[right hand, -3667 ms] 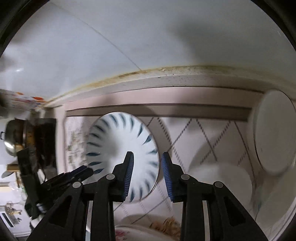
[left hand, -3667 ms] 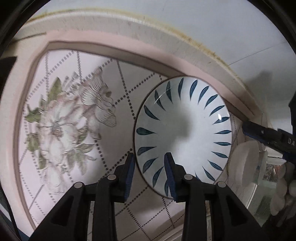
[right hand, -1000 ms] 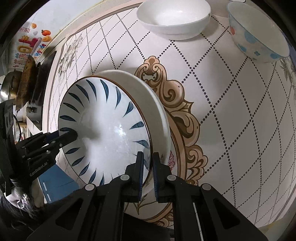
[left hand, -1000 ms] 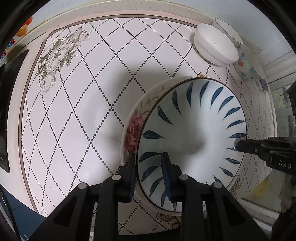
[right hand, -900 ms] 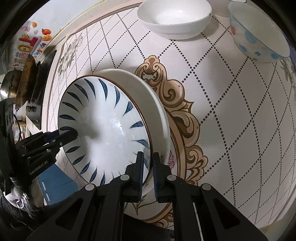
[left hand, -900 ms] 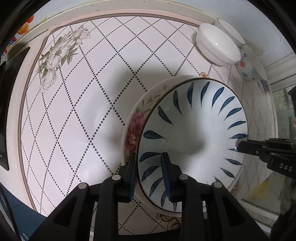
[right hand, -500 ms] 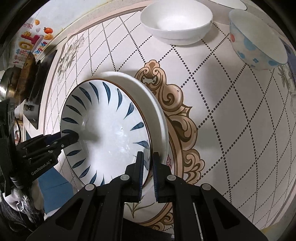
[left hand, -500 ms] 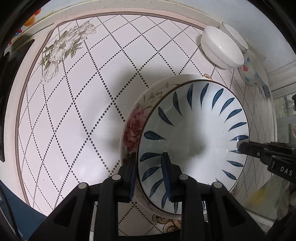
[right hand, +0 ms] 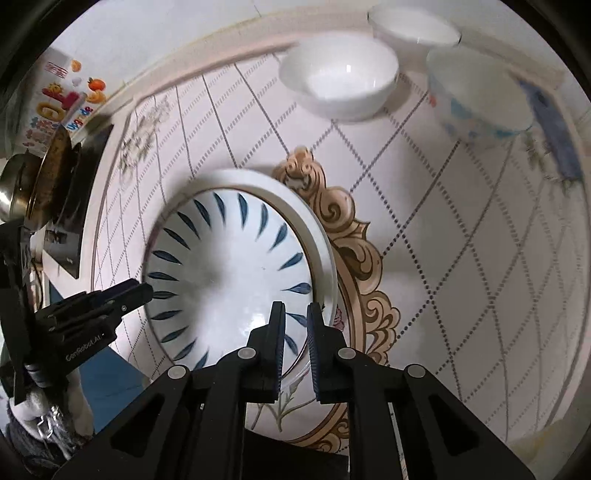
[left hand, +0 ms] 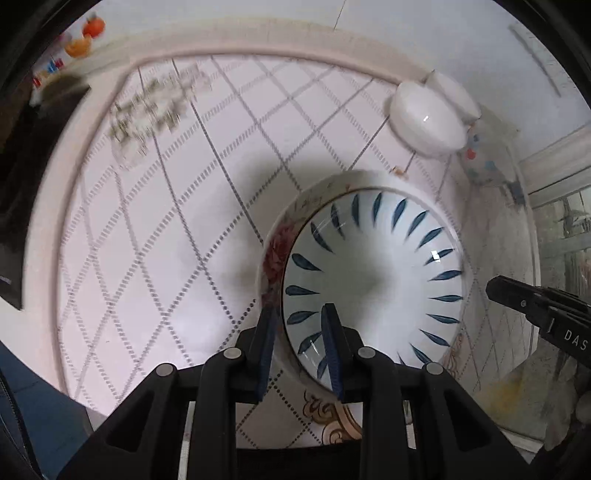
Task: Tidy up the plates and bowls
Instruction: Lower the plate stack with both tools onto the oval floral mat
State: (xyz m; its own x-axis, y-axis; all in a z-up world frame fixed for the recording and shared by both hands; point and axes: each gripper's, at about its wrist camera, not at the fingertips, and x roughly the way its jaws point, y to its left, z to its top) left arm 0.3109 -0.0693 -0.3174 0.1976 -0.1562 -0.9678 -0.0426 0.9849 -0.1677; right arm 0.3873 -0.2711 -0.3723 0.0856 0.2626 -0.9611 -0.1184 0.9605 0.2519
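Claws flank the stacked dishes at centre frame in both wrist views. The left claw (left hand: 300,343) is parted a little, its fingers straddling the near rims of the blue-leaf plate (left hand: 373,280) and the floral plate (left hand: 275,247) beneath it; whether the pads press the rims I cannot tell. The right claw (right hand: 295,341) shows a narrow gap with both rims between its fingers (right hand: 277,332), grip likewise unclear. The stack lies on the diamond-patterned counter (left hand: 166,240). At upper right of the right wrist view stand a white bowl (right hand: 338,79), a spotted bowl (right hand: 480,96) just beside it, and another white bowl (right hand: 413,27) behind.
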